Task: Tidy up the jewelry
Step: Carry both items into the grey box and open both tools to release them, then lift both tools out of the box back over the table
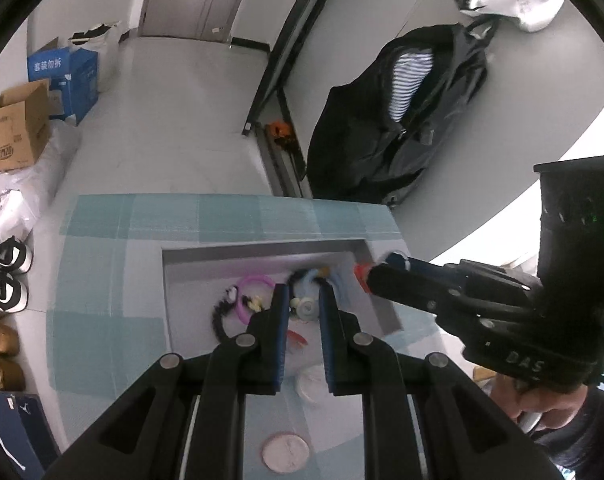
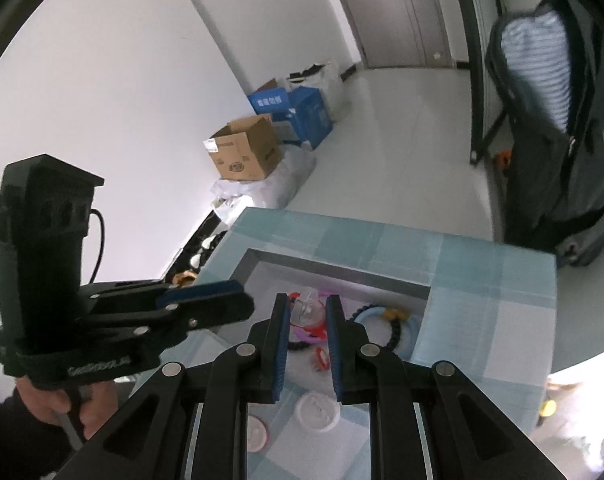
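the round pinkish-white lid [image 1: 285,453] lies nearest on the blue-checked tabletop [image 1: 102,332]. at 12 o'clock the left gripper [image 1: 304,300] hangs with jaws spread over the grey rectangular tray [image 1: 258,249], a small white piece between its fingers, untouched as far as i can tell. the purple ring bracelet [image 1: 251,282] lies in the tray at 11 o'clock. the right gripper [image 2: 308,312] pinches a clear plastic-looking piece [image 2: 308,309] above the tray.
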`<state>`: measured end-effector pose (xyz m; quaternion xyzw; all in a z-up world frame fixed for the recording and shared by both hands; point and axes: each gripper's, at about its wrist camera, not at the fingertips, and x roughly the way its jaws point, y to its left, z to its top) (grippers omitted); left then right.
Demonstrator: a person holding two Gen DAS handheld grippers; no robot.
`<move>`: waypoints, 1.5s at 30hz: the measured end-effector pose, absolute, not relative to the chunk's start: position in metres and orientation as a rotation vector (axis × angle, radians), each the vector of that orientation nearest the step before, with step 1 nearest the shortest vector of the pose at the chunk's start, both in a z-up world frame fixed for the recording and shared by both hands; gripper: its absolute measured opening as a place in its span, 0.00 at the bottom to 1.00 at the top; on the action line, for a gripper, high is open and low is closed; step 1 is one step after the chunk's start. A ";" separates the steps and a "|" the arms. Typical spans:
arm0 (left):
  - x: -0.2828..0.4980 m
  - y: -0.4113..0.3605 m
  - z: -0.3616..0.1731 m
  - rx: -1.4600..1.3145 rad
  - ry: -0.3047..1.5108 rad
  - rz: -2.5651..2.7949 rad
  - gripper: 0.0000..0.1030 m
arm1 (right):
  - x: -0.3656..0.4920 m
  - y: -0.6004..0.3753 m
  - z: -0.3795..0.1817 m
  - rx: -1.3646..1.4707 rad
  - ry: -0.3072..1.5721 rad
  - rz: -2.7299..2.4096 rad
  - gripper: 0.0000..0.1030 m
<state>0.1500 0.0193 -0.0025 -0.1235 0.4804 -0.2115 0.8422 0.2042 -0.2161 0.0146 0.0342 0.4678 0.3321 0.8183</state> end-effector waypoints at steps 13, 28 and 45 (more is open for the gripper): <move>0.181 0.022 -0.031 -0.355 1.104 -0.490 0.10 | 0.233 -0.206 -0.014 0.116 1.082 0.720 0.16; 0.194 0.024 -0.046 -0.416 1.126 -0.497 0.10 | 0.241 -0.207 -0.021 0.139 1.103 0.672 0.19; 0.183 0.036 -0.027 -0.475 1.053 -0.507 0.59 | 0.239 -0.235 -0.002 0.152 1.019 0.595 0.47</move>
